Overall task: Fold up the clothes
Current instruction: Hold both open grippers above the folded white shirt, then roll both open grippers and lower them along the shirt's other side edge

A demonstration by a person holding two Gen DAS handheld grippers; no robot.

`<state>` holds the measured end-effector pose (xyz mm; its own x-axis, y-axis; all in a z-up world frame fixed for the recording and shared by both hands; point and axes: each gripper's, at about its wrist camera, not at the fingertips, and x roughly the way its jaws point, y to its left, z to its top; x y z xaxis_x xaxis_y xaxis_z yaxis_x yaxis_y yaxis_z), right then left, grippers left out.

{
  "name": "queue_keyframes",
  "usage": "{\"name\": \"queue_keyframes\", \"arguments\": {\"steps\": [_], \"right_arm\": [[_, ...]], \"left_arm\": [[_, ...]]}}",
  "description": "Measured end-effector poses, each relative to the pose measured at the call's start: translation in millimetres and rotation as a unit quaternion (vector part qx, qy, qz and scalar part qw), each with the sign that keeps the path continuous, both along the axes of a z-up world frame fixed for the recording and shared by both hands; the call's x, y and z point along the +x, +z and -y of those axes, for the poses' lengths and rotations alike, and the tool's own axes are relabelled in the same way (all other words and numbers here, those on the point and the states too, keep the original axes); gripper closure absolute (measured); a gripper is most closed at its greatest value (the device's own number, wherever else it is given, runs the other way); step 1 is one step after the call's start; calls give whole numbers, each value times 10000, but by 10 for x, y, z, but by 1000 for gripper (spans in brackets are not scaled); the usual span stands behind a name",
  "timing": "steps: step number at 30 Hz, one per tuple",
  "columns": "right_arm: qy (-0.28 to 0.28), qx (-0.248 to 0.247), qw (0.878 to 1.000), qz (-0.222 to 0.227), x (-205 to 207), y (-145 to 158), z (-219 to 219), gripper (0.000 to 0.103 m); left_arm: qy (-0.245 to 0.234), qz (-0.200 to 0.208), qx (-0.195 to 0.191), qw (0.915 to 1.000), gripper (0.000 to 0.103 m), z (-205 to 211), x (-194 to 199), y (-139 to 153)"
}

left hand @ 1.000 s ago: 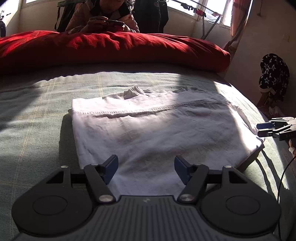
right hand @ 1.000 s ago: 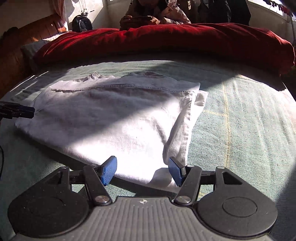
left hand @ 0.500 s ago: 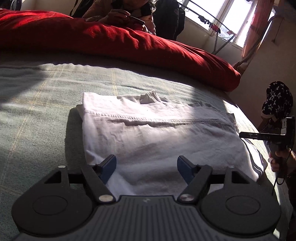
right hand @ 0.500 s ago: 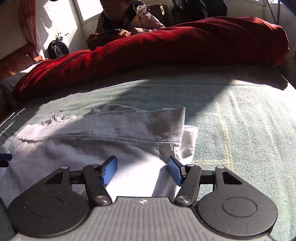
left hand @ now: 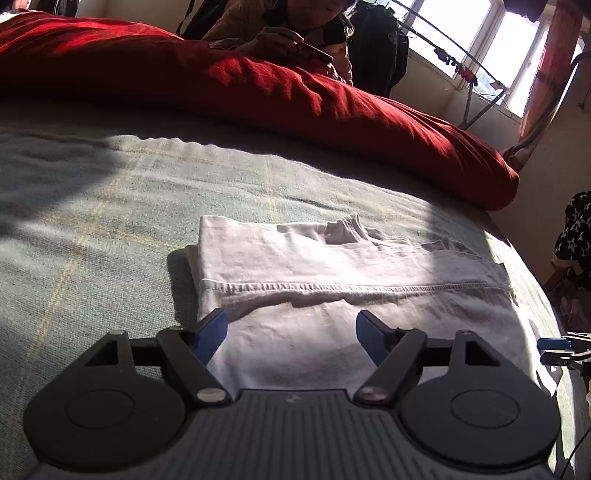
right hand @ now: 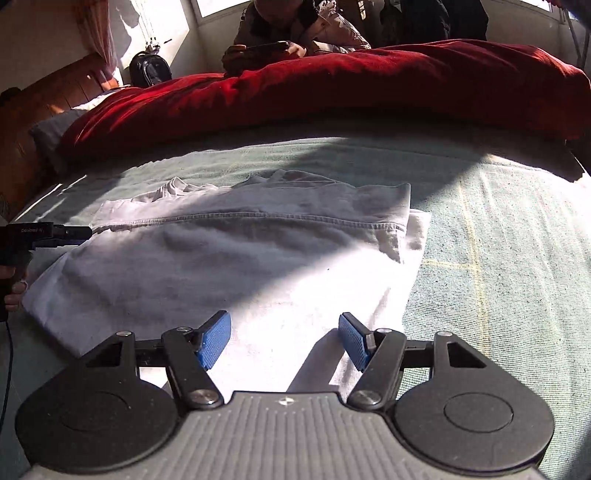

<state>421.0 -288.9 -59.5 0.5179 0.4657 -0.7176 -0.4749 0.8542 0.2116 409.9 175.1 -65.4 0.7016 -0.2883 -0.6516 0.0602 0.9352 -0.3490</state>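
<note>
**White shirt half folded on the bed, both grippers hanging over it**

The white shirt [left hand: 332, 273] lies flat on the green blanket [left hand: 110, 206] of the bed, mid-frame in both views, its hemmed bottom edge folded up across the body so the stitched hem runs side to side. The collar pokes out at the far edge. Sun hits the near part, shadow covers the rest.

The left gripper [left hand: 291, 334] sits low in its frame above the near left part of the shirt, blue pads apart, nothing between them. The right gripper [right hand: 284, 338] is over the near right part, and its jaws are opening, with only flat cloth below, not pinched.

Each gripper shows at the edge of the other's view. A red duvet [right hand: 332, 92] is bunched along the far side of the bed, and a person [right hand: 295, 33] sits behind it holding a phone.
</note>
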Motion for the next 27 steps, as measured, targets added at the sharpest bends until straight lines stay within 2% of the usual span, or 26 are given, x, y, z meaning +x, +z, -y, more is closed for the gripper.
{"name": "queue_keyframes", "arguments": {"steps": [3, 6, 9, 12, 15, 16, 18, 19, 20, 22, 23, 24, 26, 27], "right_arm": [[31, -79, 10000, 9, -110, 90, 93, 34], [17, -75, 9999, 138, -224, 246, 160, 32], [204, -342, 9977, 557, -401, 442, 48, 31], [679, -873, 9888, 1004, -619, 574, -228, 26], [1159, -1229, 9781, 1217, -831, 632, -456, 24], [1296, -1377, 9730, 1327, -917, 638, -531, 24], [1445, -1729, 9619, 1547, -1050, 599, -627, 21], [1506, -1907, 9559, 1651, -1111, 574, -668, 21], [1567, -2084, 9494, 1753, -1171, 549, -708, 20], [1644, -2351, 9402, 1836, -1217, 453, -745, 20], [1677, -2474, 9359, 1862, -1231, 400, -758, 20], [1709, -2596, 9315, 1888, -1245, 346, -771, 20], [1757, -2792, 9237, 1947, -1236, 236, -799, 20], [1791, -2875, 9202, 1960, -1223, 179, -819, 20]], "left_arm": [[-208, 142, 267, 9993, 26, 35, -229, 203], [-547, 361, 788, 9947, 26, 207, -470, 427], [-1151, 636, 1504, 9798, 26, 557, -722, 604], [-1846, 878, 2397, 9491, 23, 1000, -970, 646], [-2407, 1060, 3279, 9074, 22, 1390, -1215, 572], [-2551, 1111, 3575, 8915, 22, 1490, -1287, 526], [-2783, 1228, 4229, 8536, 22, 1655, -1436, 400], [-2872, 1286, 4557, 8326, 22, 1727, -1505, 330], [-2932, 1369, 4933, 8075, 22, 1792, -1570, 246], [-2989, 1384, 5317, 7802, 22, 1834, -1611, 122], [-3015, 1370, 5483, 7679, 21, 1849, -1624, 55], [-3031, 1329, 5572, 7615, 21, 1851, -1618, -4], [-2989, 1257, 5747, 7514, 21, 1829, -1564, -130], [-2952, 1222, 5797, 7496, 21, 1818, -1528, -171]]}}
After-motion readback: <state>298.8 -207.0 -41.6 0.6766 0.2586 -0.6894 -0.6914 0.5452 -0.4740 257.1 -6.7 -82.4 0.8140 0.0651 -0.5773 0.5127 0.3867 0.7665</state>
